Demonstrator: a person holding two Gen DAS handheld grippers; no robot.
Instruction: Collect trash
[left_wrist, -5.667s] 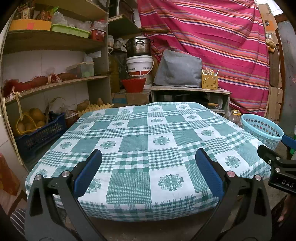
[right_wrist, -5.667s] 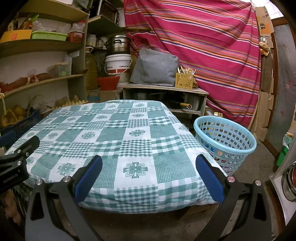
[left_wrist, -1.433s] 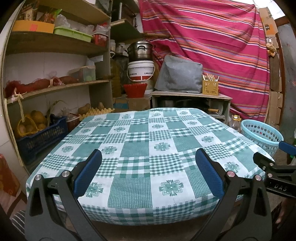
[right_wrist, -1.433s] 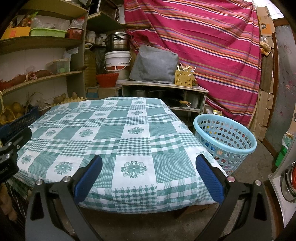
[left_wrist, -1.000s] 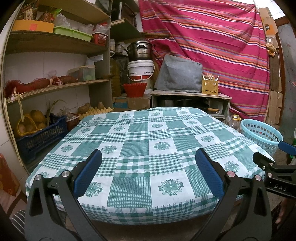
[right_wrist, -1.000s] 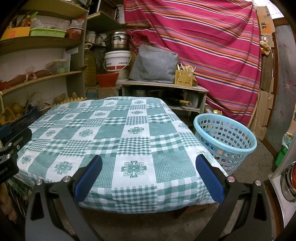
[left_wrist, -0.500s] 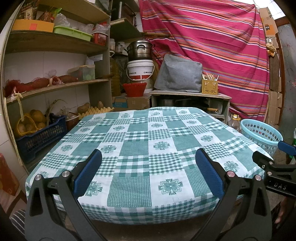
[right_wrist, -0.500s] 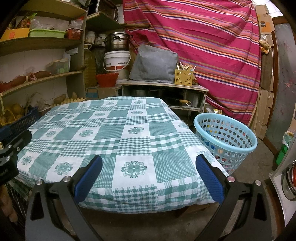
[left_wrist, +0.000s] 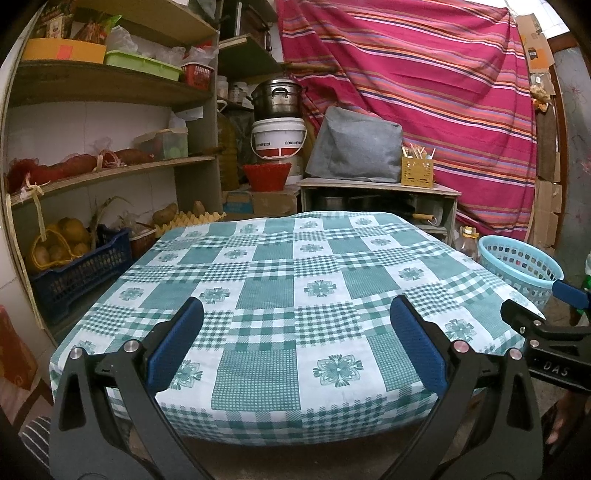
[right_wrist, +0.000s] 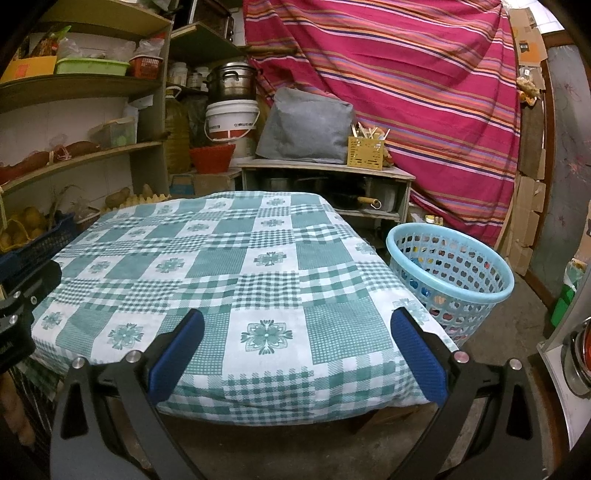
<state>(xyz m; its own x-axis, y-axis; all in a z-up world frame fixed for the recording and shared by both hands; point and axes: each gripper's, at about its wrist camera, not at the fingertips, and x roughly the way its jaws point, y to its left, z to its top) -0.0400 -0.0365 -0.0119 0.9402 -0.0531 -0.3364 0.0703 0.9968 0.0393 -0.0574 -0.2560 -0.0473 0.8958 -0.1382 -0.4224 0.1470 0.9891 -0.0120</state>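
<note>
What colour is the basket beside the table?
Light blue; the basket shows best in the right wrist view.

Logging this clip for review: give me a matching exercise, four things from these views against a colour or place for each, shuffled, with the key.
Things:
1. laundry-style basket
2. steel pot
3. tablecloth
4. yellow utensil holder

Descriptions:
A. green and white checks
B. on top of the white bucket
C. light blue, on the floor right of the table
D. on the low wooden cabinet, beside the grey cover

Pairs: 1-C, 2-B, 3-A, 4-D
</note>
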